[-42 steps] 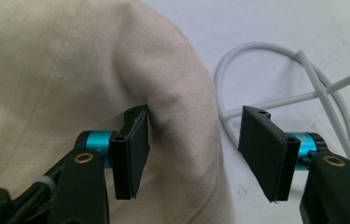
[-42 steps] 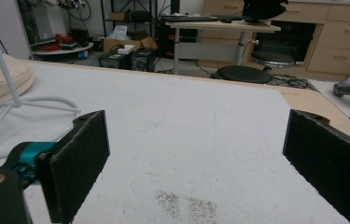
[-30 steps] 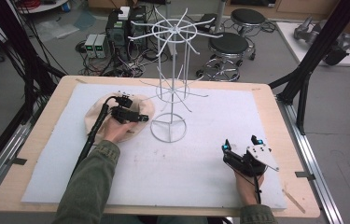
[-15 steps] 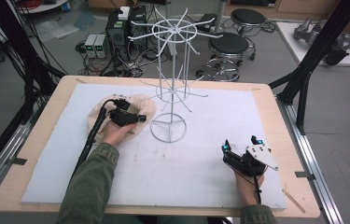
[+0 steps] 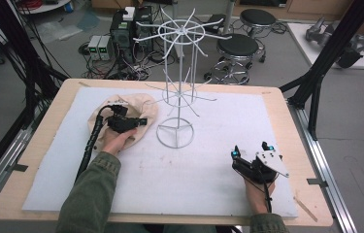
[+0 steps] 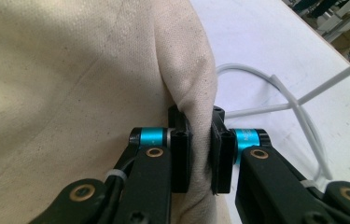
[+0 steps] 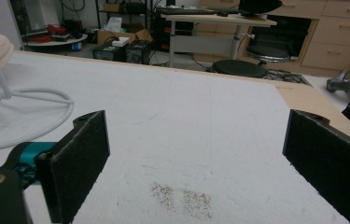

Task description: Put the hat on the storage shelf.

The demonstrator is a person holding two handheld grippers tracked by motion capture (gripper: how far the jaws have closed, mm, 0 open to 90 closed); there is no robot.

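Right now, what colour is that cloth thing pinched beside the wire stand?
Plain cream-beige, a woven cloth hat with no pattern; the left gripper view shows it best.

The light is even and soft in all three views and seems to come from above. In the high view the white mat (image 5: 170,179) on the desk (image 5: 39,160) is bright but not burnt out, and the wire rack (image 5: 177,97) gives only a faint shadow there. That view is a little grainy, and the desk's edges look a bit bent. In the left gripper view the cloth (image 6: 70,93) is sharp, with a dark fold. In the right gripper view the near pads (image 7: 77,163) are blurred.
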